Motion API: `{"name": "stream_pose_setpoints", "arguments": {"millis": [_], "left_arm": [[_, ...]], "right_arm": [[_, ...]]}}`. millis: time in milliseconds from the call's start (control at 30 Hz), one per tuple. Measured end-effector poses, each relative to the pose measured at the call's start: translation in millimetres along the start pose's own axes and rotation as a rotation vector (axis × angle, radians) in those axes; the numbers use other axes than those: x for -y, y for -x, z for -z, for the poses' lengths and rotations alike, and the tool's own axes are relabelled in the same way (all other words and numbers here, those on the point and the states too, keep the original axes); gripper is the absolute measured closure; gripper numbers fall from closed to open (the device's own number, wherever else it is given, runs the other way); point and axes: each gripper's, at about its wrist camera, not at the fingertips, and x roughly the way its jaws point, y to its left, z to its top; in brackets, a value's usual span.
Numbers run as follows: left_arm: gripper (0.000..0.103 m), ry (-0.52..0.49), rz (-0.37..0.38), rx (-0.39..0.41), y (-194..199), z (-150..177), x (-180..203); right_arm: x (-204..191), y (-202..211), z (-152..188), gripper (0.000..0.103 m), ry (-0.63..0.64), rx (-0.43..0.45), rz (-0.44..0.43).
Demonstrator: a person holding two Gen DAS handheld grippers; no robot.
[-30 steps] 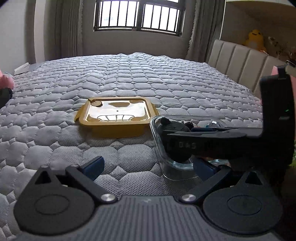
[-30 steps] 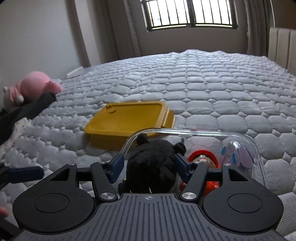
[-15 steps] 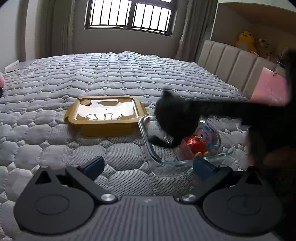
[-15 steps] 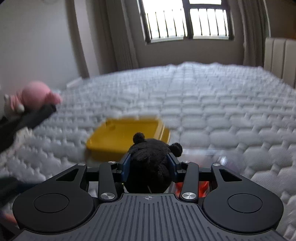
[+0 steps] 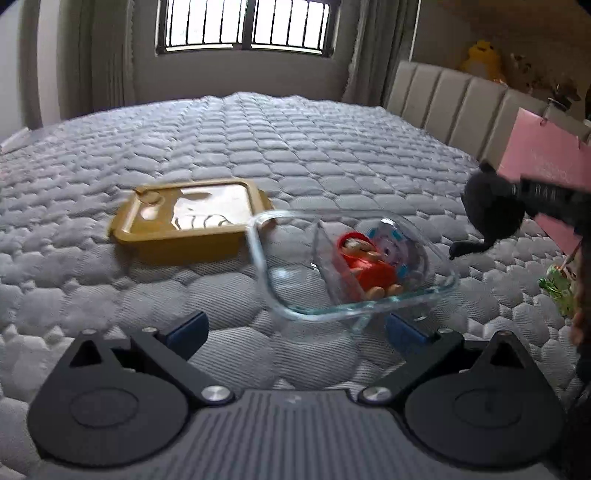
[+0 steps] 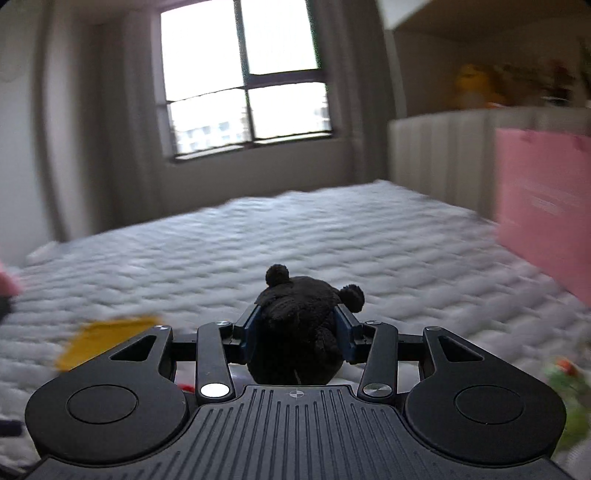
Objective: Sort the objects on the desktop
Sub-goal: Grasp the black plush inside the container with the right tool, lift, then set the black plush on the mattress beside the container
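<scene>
The right gripper (image 6: pixel 298 332) is closed on a black plush bear (image 6: pixel 299 328) and holds it in the air, to the right of the glass container (image 5: pixel 266 266) on the bed (image 5: pixel 258 147). The left gripper (image 5: pixel 295 328) is wide open and empty, near the container's front wall. Inside lie a red figurine (image 5: pixel 364 266) and a small round toy (image 5: pixel 391 247); the yellow lid (image 5: pixel 192 218) rests just behind. I judge that the sorting is midway: the bear has no place yet, and a green toy (image 5: pixel 557 288) lies apart.

We are getting soft daylight from the window (image 5: pixel 243 27), which is blowing out white in both views. The right wrist view is smearing the bed (image 6: pixel 295 236) heavily, and fisheye bending is darkening every corner.
</scene>
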Motion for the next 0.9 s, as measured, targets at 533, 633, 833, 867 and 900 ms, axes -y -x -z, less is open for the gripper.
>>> {"name": "stream_pose_setpoints", "arguments": {"millis": [533, 633, 833, 867, 900], "left_arm": [[0.000, -0.081, 0.174, -0.037, 3, 0, 42], [0.000, -0.081, 0.176, -0.035, 4, 2, 38], [0.000, -0.082, 0.179, -0.032, 5, 6, 31], [0.000, -0.082, 0.180, -0.031, 6, 7, 29], [0.000, -0.082, 0.181, -0.031, 6, 8, 28]], "right_arm": [[19, -19, 6, 0.044, -0.075, -0.208, -0.227], [-12, -40, 2, 0.045, -0.059, -0.354, -0.370], [-83, -72, 17, 0.042, 0.159, -0.437, -0.279], [-89, -72, 19, 0.042, 0.195, -0.435, -0.256], [-94, -71, 19, 0.042, 0.213, -0.436, -0.246]]}}
